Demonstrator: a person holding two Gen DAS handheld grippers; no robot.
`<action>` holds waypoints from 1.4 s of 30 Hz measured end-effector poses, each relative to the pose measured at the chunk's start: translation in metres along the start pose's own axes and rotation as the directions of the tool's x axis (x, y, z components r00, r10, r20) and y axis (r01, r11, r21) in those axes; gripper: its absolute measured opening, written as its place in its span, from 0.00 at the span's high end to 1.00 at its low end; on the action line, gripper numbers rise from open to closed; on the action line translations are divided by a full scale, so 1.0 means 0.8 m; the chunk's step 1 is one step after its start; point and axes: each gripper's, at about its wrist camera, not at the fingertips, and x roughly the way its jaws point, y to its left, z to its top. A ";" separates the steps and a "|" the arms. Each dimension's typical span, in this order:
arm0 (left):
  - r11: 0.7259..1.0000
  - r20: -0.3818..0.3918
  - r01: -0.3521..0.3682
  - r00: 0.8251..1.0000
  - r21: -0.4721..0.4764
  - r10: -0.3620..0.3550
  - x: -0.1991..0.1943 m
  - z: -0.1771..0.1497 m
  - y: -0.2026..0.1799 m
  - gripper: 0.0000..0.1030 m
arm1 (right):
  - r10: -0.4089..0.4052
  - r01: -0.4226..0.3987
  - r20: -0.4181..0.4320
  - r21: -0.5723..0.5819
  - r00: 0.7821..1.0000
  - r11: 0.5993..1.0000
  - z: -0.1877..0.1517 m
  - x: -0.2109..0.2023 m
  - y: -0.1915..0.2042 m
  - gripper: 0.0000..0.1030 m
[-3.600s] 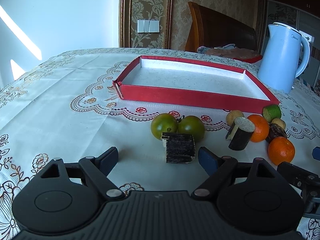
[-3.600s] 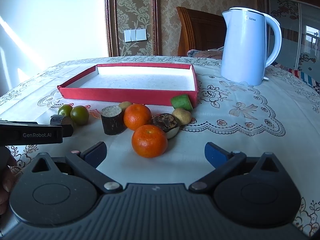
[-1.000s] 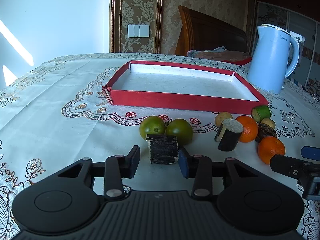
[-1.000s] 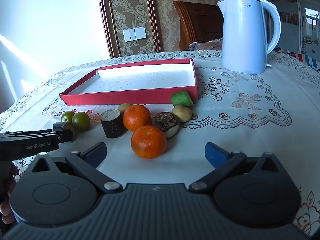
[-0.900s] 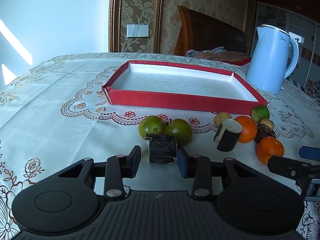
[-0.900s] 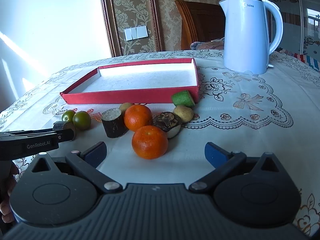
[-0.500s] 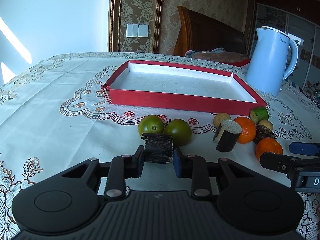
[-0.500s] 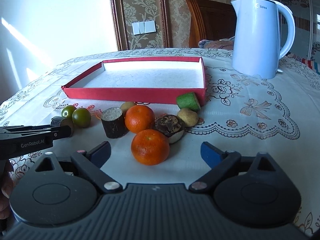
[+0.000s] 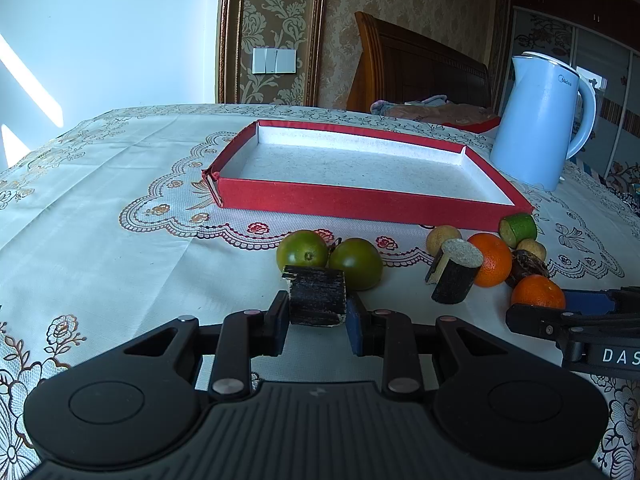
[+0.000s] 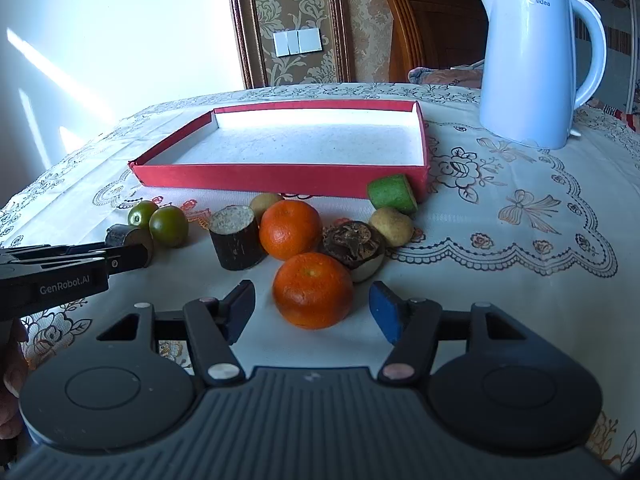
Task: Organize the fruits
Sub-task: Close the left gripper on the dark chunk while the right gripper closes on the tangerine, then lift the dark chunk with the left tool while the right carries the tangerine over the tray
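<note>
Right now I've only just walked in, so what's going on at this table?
A person is sorting fruit with two handheld grippers. The left gripper is shut on a dark sugarcane piece. The right gripper has just been closing around an orange, pads not yet touching. The red tray holds nothing yet.

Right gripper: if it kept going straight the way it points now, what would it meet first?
Probably the near orange, which sits between the right gripper's jaws; they have just been closing and have not touched it. Behind it lies a dried brown fruit.
</note>
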 end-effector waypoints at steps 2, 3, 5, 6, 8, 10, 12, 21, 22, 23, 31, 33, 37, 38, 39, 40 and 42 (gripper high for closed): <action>1.000 0.000 0.000 1.000 0.000 0.000 0.000 0.000 0.000 0.72 | -0.008 0.008 -0.004 0.001 1.000 1.000 0.001 0.002 0.002 0.40; 1.000 0.000 0.000 1.000 0.000 0.000 0.000 0.000 0.000 0.72 | -0.010 0.010 -0.010 0.003 1.000 1.000 0.001 0.004 0.002 0.40; 1.000 0.000 0.000 1.000 0.000 0.000 0.000 0.000 0.000 0.72 | -0.018 0.018 -0.012 0.006 1.000 1.000 0.002 0.007 0.004 0.50; 1.000 0.000 0.000 1.000 0.000 0.000 0.000 0.000 0.000 0.72 | -0.023 0.024 -0.010 0.006 1.000 1.000 0.002 0.007 0.004 0.54; 1.000 0.000 0.000 1.000 0.000 0.000 0.000 0.000 0.000 0.72 | -0.029 0.029 -0.007 0.013 1.000 0.999 0.002 0.008 0.004 0.59; 1.000 0.000 -0.001 1.000 0.001 0.001 0.000 0.000 0.000 0.72 | -0.033 0.033 -0.005 0.013 0.999 0.999 0.002 0.008 0.004 0.59; 1.000 0.000 0.000 1.000 0.001 0.000 0.000 0.000 0.001 0.72 | -0.036 0.036 0.000 0.012 0.999 0.999 0.000 0.008 0.005 0.60; 1.000 0.000 -0.015 1.000 0.021 0.015 0.001 0.000 -0.003 0.72 | -0.032 0.032 0.017 0.033 0.999 0.999 -0.002 0.006 0.002 0.61; 1.000 0.000 -0.016 1.000 0.022 0.016 0.001 0.000 -0.003 0.72 | -0.031 0.030 0.019 0.036 0.999 0.999 -0.002 0.006 0.002 0.61; 1.000 0.000 -0.018 1.000 0.025 0.018 0.001 0.000 -0.004 0.72 | -0.029 0.028 0.021 0.039 0.999 0.999 -0.003 0.005 0.001 0.61; 0.998 0.033 -0.048 0.998 0.049 0.047 -0.004 -0.001 -0.009 0.72 | -0.019 0.018 0.032 0.037 0.999 0.999 -0.003 0.004 0.002 0.61; 0.997 0.046 -0.056 0.998 0.052 0.054 -0.007 -0.001 -0.010 0.72 | -0.005 0.004 0.033 0.035 0.999 0.999 -0.003 0.003 0.003 0.61; 0.997 0.068 -0.071 0.995 0.044 0.068 -0.012 -0.001 -0.009 0.72 | 0.003 -0.004 0.035 0.009 0.999 1.000 -0.005 0.000 0.010 0.61; 0.996 0.072 -0.077 0.995 0.039 0.074 -0.013 -0.001 -0.009 0.72 | 0.003 -0.003 0.035 0.003 0.999 1.000 -0.005 -0.001 0.012 0.61; 0.996 0.074 -0.081 0.994 0.035 0.078 -0.014 -0.001 -0.008 0.72 | 0.001 -0.001 0.035 -0.003 0.999 1.000 -0.006 -0.001 0.014 0.61; 0.996 0.076 -0.082 0.994 0.032 0.080 -0.014 0.000 -0.007 0.72 | 0.000 0.000 0.036 -0.006 0.999 1.000 -0.005 -0.002 0.015 0.61; 0.996 0.080 -0.085 0.993 0.027 0.082 -0.016 0.000 -0.006 0.72 | 0.002 -0.002 0.034 -0.007 0.999 1.000 -0.005 -0.002 0.016 0.61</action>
